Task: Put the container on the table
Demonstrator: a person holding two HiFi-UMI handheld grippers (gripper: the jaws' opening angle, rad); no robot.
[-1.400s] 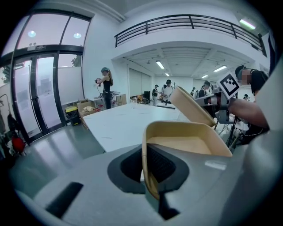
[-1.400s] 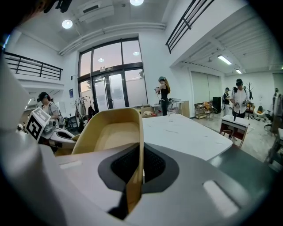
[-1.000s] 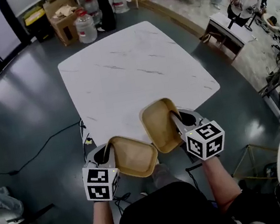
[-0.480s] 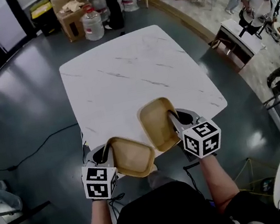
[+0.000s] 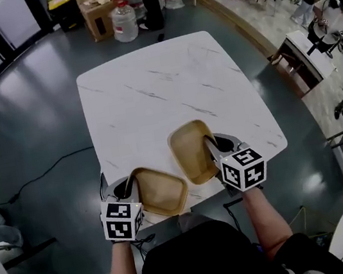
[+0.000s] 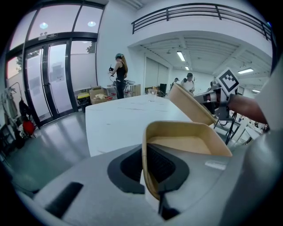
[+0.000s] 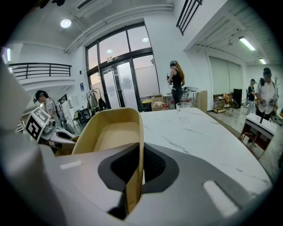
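Containers, two tan ones, are hanging at the near edge of the white marble table [image 5: 151,91] in the head view. The left container [image 5: 161,192] is sitting in the left gripper [image 5: 132,184] and the right container [image 5: 191,151] in the right gripper [image 5: 212,151], their near corners close together. In the left gripper view, the jaws are pinching the left container's wall, narrowed to its thickness. In the right gripper view, the jaws are clamping the right container's side wall just as narrowly, above the tabletop. A clear glass [image 7: 182,110] is standing farther along.
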